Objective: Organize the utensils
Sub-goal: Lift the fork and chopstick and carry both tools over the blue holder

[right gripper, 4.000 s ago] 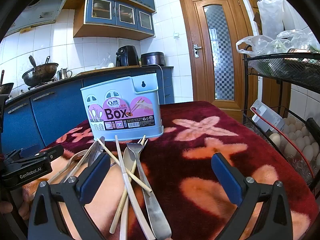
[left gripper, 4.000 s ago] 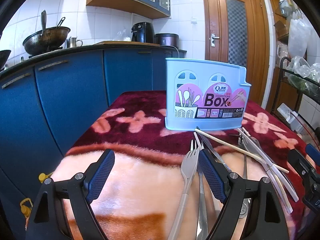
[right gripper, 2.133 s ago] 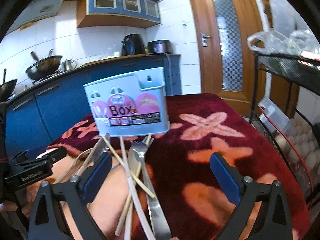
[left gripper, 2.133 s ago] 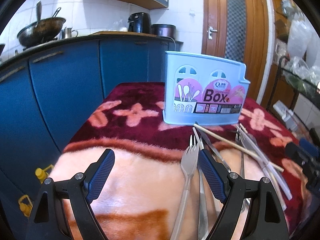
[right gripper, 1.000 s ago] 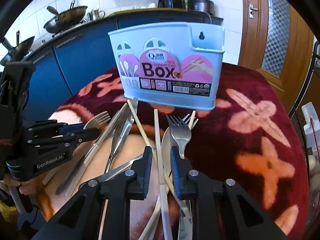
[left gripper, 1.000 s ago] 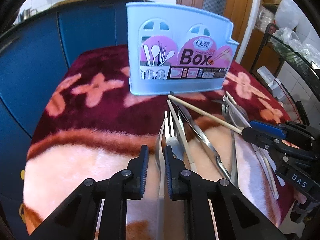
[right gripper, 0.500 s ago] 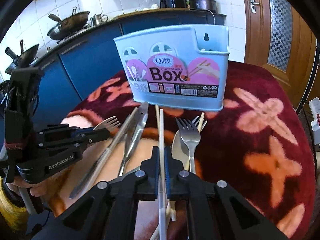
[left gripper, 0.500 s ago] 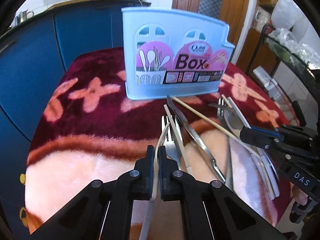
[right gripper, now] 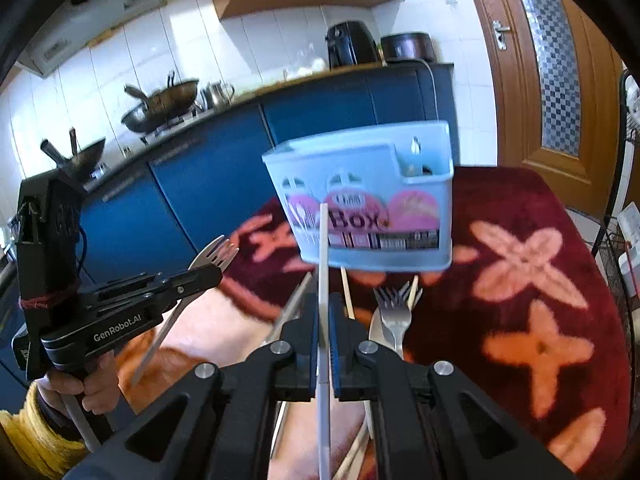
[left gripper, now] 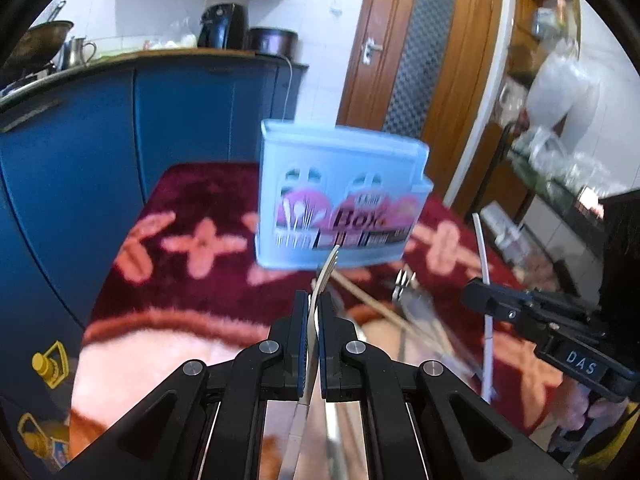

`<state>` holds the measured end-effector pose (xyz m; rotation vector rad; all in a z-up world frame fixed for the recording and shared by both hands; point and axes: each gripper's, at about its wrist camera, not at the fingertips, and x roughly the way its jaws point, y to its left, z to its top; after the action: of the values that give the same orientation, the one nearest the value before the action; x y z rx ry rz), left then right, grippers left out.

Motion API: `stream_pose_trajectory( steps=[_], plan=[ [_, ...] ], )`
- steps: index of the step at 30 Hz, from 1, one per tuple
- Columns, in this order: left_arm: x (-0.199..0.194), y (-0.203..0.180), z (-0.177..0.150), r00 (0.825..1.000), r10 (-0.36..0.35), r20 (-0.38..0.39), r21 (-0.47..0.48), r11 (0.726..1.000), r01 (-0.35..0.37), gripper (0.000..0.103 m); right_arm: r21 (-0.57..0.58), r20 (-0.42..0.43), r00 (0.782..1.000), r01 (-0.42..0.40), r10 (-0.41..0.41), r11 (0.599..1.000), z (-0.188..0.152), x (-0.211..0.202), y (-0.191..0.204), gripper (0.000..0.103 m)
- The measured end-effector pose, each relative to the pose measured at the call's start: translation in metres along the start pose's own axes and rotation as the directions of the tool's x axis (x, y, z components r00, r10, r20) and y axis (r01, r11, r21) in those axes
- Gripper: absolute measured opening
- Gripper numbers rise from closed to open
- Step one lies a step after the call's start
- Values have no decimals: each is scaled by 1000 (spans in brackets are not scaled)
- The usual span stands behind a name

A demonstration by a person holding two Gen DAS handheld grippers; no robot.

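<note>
My left gripper (left gripper: 314, 304) is shut on a steel fork (left gripper: 327, 270), lifted off the table with tines toward the light blue utensil box (left gripper: 340, 200). It also shows in the right wrist view (right gripper: 208, 276), with the fork (right gripper: 216, 256) sticking out. My right gripper (right gripper: 323, 308) is shut on a white chopstick (right gripper: 323, 256), raised and pointing at the box (right gripper: 368, 204). In the left wrist view the right gripper (left gripper: 480, 298) holds that chopstick (left gripper: 482, 256) upright. Another fork (right gripper: 394, 312), a spoon, a knife and wooden chopsticks lie on the table before the box.
The table wears a dark red blanket with pink flowers (right gripper: 540, 280). Blue kitchen cabinets (left gripper: 80, 140) stand behind and left. A wooden door (left gripper: 416, 60) is at the back. A wire rack (right gripper: 624, 240) stands at the right edge.
Both grippers have lifted off the table, the left carrying the fork and the right the white chopstick, and tilted up toward the box. Half a second ago both were shut on them low at the table.
</note>
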<state>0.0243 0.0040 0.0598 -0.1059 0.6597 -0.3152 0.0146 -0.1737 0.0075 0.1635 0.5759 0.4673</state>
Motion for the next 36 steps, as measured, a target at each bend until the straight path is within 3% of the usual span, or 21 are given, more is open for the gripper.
stream_pose_trajectory(
  steps=[6, 18, 26, 36],
  plan=[
    [-13, 0, 24, 995, -43, 90, -42, 998, 47, 4, 11, 76, 997, -1, 0, 1000, 21, -15, -5, 6],
    [-5, 3, 76, 981, -80, 174, -87, 992, 96, 4, 8, 202, 978, 41, -41, 999, 76, -29, -16, 6],
    [9, 4, 130, 957, -143, 252, -113, 978, 176, 4, -5, 248, 966, 78, -74, 997, 115, -23, -22, 6],
    [43, 0, 178, 909, -229, 348, -97, 956, 278, 4, -32, 279, 951, 148, -134, 988, 144, -4, -38, 6]
  ],
)
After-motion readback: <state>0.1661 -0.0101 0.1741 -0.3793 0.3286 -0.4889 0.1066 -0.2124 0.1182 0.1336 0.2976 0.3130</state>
